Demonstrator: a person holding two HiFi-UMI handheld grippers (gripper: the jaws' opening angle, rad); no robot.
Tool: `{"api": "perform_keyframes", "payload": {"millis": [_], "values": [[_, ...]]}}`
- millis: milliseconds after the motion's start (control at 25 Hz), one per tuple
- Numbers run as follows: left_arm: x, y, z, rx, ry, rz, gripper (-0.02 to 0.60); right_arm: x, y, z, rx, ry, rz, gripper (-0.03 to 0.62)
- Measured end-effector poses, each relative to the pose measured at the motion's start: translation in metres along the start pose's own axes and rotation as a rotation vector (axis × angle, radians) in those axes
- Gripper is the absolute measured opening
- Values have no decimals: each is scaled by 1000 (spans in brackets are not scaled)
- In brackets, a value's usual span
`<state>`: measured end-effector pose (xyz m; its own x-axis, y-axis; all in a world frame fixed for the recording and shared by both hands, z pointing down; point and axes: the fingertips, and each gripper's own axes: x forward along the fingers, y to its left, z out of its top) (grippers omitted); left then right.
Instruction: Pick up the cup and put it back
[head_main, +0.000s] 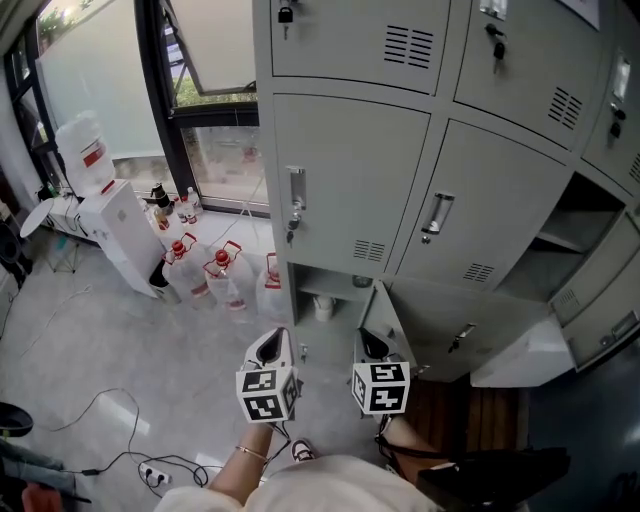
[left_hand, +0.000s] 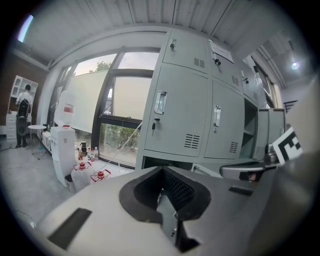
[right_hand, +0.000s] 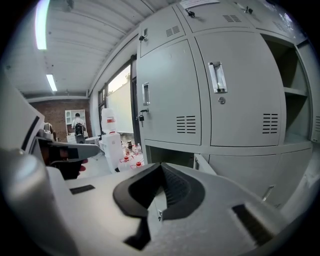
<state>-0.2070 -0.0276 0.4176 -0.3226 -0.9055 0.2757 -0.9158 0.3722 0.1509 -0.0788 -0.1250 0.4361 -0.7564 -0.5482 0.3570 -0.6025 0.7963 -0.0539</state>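
In the head view, the left tool (head_main: 270, 347) and the right tool (head_main: 372, 347) sit side by side low in the middle, each with a cube of square markers, and both point at a wall of grey lockers (head_main: 350, 190). One low compartment (head_main: 335, 290) stands open, its door (head_main: 385, 318) swung out toward the right tool. The cup (head_main: 323, 308), white, stands on the floor of that compartment, well apart from both tools. To the left, a white water dispenser (head_main: 115, 235) stands by the window (head_main: 215, 150), with clear jugs (head_main: 222, 275) with red caps grouped on the floor (head_main: 90, 340) between it and the lockers.

In the left gripper view, the left tool (left_hand: 161, 176) is clenched, its dark pads meeting with nothing between them. Past it are the lockers (left_hand: 182, 115) and the dark mouth of the open compartment (left_hand: 165, 162); the cup cannot be made out here. The right tool (left_hand: 235, 171) reaches in from the right edge. A person (left_hand: 22, 107) stands far off at the left.

In the right gripper view, the right tool (right_hand: 161, 172) is likewise clenched on nothing. The open compartment (right_hand: 170, 155) lies just above its tip, and the cup does not show. The left tool (right_hand: 80, 150) comes in from the left.
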Motion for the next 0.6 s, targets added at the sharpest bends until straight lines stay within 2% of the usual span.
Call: {"api": "perform_keyframes", "payload": {"millis": [600], "values": [[-6,1,-8,-4,-4,23,3,-15,-1,-2,21,-12,10,-9]]}}
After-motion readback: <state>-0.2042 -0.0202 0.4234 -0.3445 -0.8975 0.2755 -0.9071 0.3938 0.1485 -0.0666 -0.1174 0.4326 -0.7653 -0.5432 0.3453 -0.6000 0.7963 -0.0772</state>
